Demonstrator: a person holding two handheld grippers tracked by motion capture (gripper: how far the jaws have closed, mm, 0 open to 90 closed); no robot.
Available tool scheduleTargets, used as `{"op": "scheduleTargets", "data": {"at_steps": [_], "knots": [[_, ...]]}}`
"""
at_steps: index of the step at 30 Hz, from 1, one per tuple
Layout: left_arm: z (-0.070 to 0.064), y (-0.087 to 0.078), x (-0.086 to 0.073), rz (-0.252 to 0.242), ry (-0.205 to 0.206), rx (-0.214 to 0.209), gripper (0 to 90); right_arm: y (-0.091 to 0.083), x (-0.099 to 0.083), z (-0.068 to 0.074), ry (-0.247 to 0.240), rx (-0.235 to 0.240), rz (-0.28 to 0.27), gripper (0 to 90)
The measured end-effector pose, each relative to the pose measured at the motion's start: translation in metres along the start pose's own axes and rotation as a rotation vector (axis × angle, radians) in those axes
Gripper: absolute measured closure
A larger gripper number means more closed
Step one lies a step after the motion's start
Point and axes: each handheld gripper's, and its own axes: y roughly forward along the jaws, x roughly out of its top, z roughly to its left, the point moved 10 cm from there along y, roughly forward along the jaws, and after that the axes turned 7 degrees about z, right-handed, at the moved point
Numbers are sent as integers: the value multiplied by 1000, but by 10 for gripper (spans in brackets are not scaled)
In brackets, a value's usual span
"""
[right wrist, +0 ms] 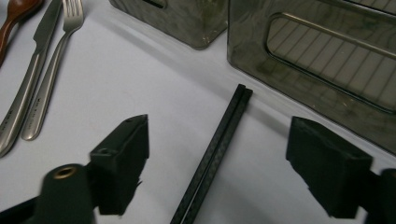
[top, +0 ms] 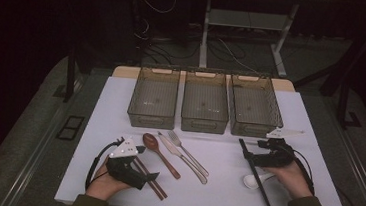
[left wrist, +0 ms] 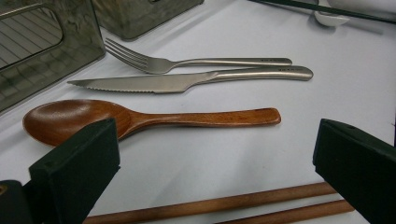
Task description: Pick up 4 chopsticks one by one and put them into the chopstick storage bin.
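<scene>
The left gripper (top: pixel 150 176) sits at the lower left of the high view, its jaws spread wide and holding nothing. In the left gripper view the brown wooden chopsticks (left wrist: pixel 219 210) lie along the bottom edge between the jaws, untouched. Just above them lies the wooden spoon (left wrist: pixel 140 119), bowl to the left, then the serrated knife (left wrist: pixel 196 80) and the fork (left wrist: pixel 187 61), all side by side on the white table (left wrist: pixel 261 154).

The right gripper (top: pixel 252 150) is at the centre right of the high view, jaws also wide apart and empty. In the right gripper view the black chopsticks (right wrist: pixel 217 149) run up between the jaws toward the centre of the frame; whether either jaw touches them I cannot tell. In the high view a white spoon (top: pixel 253 180) lies just left of the right hand (top: pixel 295 177).

Three smoky transparent bins (top: pixel 205 107) stand in a row across the upper middle of the high view.
</scene>
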Motion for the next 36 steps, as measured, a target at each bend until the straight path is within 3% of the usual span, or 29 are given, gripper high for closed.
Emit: {"op": "scheduleTargets", "data": {"at_steps": [16,25,36], "knots": [[4,0,-2,-6,-10,-1,0,19,16,-7,-29,-31,36,431],[5,0,-2,-11,-12,5,0,24,7,-7,-30,-24,95,546],[4,1,-2,-8,-13,5,0,27,3,-7,-31,-28,119,646]]}}
